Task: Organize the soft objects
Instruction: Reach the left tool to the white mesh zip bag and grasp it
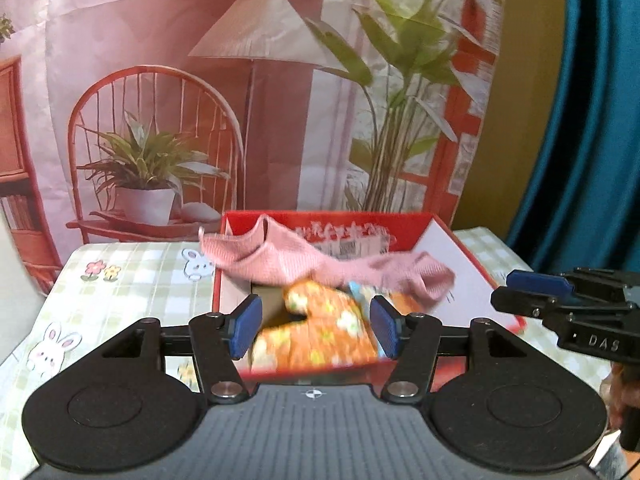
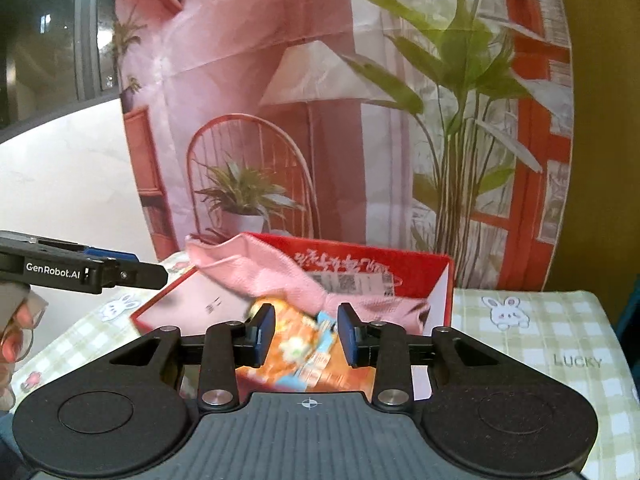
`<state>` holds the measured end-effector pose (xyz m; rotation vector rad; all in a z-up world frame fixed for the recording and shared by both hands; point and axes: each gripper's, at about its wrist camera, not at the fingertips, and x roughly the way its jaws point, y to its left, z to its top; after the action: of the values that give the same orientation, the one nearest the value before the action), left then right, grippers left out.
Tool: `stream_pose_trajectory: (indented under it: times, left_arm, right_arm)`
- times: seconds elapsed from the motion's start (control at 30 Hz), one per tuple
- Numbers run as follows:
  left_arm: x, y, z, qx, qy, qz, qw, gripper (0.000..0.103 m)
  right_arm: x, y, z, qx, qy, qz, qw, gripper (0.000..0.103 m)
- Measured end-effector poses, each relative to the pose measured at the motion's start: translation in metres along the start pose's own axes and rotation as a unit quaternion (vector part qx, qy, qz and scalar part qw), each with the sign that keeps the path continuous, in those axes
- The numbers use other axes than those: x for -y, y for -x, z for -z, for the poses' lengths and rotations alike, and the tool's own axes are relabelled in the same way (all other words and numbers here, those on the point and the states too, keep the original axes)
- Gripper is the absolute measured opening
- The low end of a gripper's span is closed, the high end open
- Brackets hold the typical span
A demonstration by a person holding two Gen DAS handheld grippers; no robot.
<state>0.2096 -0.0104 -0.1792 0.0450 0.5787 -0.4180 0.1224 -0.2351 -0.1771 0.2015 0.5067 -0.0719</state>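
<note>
Blue pads, two per gripper, four counted. Left gripper (image 1: 315, 328) has its jaws about half apart, nothing between the pads, nothing held; it sits just short of the box's near rim. Right gripper (image 2: 307, 338) has a narrower gap, also empty, pads touching nothing. In the left wrist view the right gripper (image 1: 532, 288) shows side-on at the right edge, near the box's right wall. In the right wrist view the left gripper (image 2: 132, 270) pokes in from the left, with part of a hand (image 2: 16, 332) under it.

One red box (image 1: 400, 224), open top, white inner walls, one printed label on the back wall. Soft things inside, blurred: one orange floral cloth (image 1: 320, 332) at the front, one pale blue patterned piece (image 2: 324, 334) beside it, one pink cloth (image 1: 280, 256) draped on top, its left end hanging over the box's left rim. Three soft items counted; more underneath cannot be told.

One table cover (image 1: 132, 276), green check with bunnies and flowers, under the box. One printed backdrop (image 1: 256, 112) behind: chair, lamp, plants.
</note>
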Motion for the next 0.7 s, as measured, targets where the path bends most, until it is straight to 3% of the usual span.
stream_pose_trajectory:
  times: [0.1,0.3,0.4,0.53,0.6,0.7]
  left_arm:
    - [0.001,0.012,0.022,0.000,0.001,-0.011,0.9999,0.062]
    - [-0.006,0.021,0.063,0.003,0.053,-0.035,0.9980,0.066]
    - [-0.008,0.012,0.078,-0.019,0.074,-0.040,0.9963,0.066]
    - [-0.008,0.003,0.094,-0.047,0.081,-0.044,0.9946,0.070]
    - [-0.010,-0.001,0.099,-0.055,0.087,-0.044,0.9937,0.083]
    - [-0.014,-0.004,0.104,-0.059,0.100,-0.031,0.9928,0.084]
  right_arm:
    - [-0.005,0.016,0.019,0.001,-0.009,0.001,1.000,0.034]
    - [-0.013,0.029,0.061,-0.010,-0.025,0.009,1.000,0.045]
    - [-0.018,0.026,0.081,-0.029,-0.026,0.013,0.999,0.047]
    - [-0.021,0.021,0.102,-0.053,-0.032,0.029,0.998,0.065]
    - [-0.020,0.018,0.109,-0.063,-0.039,0.039,0.997,0.070]
    - [-0.012,0.015,0.115,-0.073,-0.057,0.051,0.994,0.077]
